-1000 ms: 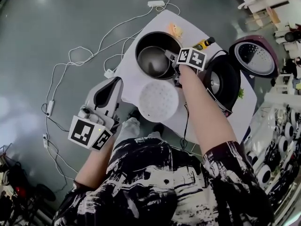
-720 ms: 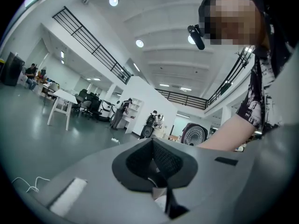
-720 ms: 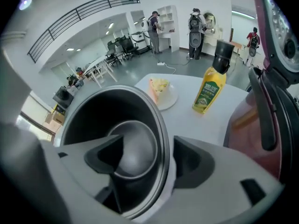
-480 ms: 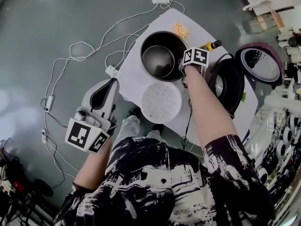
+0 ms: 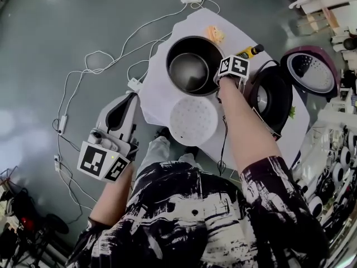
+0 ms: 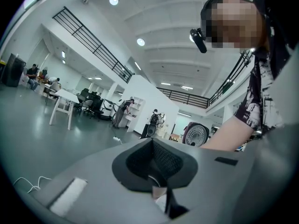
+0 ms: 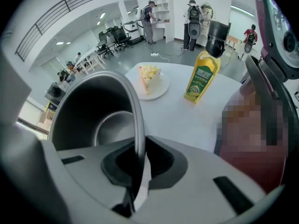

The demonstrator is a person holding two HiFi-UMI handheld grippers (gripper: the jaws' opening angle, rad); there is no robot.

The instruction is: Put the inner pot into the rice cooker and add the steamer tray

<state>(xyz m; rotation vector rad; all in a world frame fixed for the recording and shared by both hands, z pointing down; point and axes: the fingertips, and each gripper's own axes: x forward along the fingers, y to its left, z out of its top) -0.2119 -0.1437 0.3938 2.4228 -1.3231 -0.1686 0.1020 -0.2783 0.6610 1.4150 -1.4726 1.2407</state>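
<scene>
The dark metal inner pot [image 5: 192, 66] stands upright on the white table [image 5: 159, 91]. My right gripper [image 5: 221, 82] points steeply down at the pot's right side. It is shut on the thin rim [image 7: 136, 125], which runs between its pads. Below the pot the round white perforated steamer tray [image 5: 193, 120] lies flat on the table. The dark rice cooker [image 5: 271, 99] stands right of the pot with its maroon lid [image 5: 310, 70] swung open. My left gripper [image 5: 124, 106] hangs level off the table's left edge, shut and holding nothing [image 6: 161, 195].
A yellow oil bottle [image 5: 249, 51] [image 7: 202, 73] and a cake slice on a plate [image 5: 214, 35] [image 7: 150, 80] sit at the table's far side. White cables and a power strip [image 5: 189, 0] lie on the grey floor. People and furniture stand far off in the hall.
My right gripper has come down onto the pot's right rim. The left gripper has stayed about where it was beside the table.
</scene>
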